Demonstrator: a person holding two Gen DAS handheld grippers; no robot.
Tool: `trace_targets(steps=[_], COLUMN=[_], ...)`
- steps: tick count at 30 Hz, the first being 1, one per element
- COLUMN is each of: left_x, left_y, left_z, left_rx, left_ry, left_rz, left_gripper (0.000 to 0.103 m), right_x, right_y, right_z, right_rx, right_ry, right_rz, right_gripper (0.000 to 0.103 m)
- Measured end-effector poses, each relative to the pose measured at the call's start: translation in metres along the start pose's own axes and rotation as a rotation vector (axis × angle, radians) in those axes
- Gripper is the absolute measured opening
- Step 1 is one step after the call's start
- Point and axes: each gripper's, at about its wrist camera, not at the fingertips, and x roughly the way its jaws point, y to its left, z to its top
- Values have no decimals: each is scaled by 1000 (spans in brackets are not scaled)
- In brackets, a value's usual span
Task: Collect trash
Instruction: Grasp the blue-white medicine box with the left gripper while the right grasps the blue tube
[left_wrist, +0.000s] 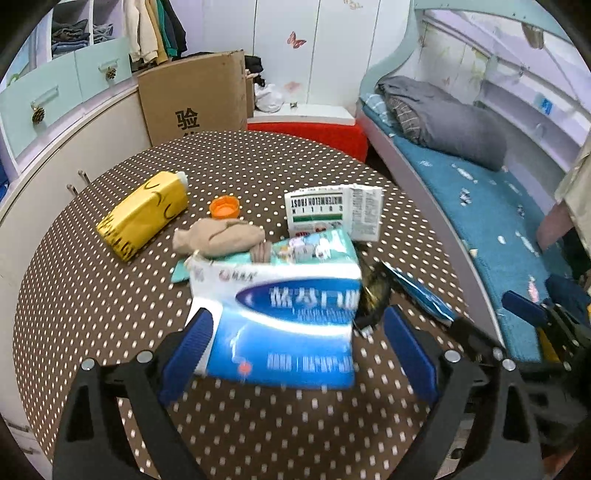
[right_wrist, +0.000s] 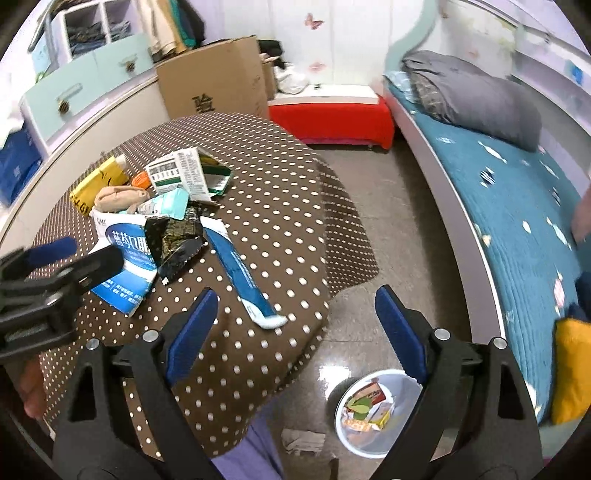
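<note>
Your left gripper (left_wrist: 297, 347), jaws spread wide, frames the flattened blue-and-white cardboard box (left_wrist: 284, 325) on the polka-dot brown tablecloth (left_wrist: 110, 314); next, close on it. Your right gripper (right_wrist: 295, 332) hangs empty, wide, above the round white bin (right_wrist: 369, 410) on the floor.

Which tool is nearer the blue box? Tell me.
Left. The left tool is open with the blue box lying between its fingers. The right tool hangs open past the table edge, with floor and the bin beyond.
</note>
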Motion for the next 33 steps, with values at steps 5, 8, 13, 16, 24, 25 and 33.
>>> trace_targets(steps=[5,8,13,16,24,25,33], left_x=[24,30,28,23,-31,-40,-73], left_y=[-7,-2,24,39,69,72,96], left_z=[12,13,11,6,-16,-21,-76], left_rx=[10,-10,-128,-173,-165,-158,-60], left_ry=[28,38,71,90,1,-6,21], left_rz=[109,109,-44,-67,-80,-84,-82], left_gripper=[92,92,41,17,3,3,5], right_x=[17,27,37,35,21,18,-9], right_y=[6,9,19,23,26,29,54], right_z=[8,12,16,16,11,9,-10], right_rx=[-52,-67,-113,-122,-89,-85,-125], right_ry=[19,29,13,-22,-30,-32,-51], right_rz=[16,19,21,-21,20,24,56], right_gripper=[86,86,73,38,13,13,13])
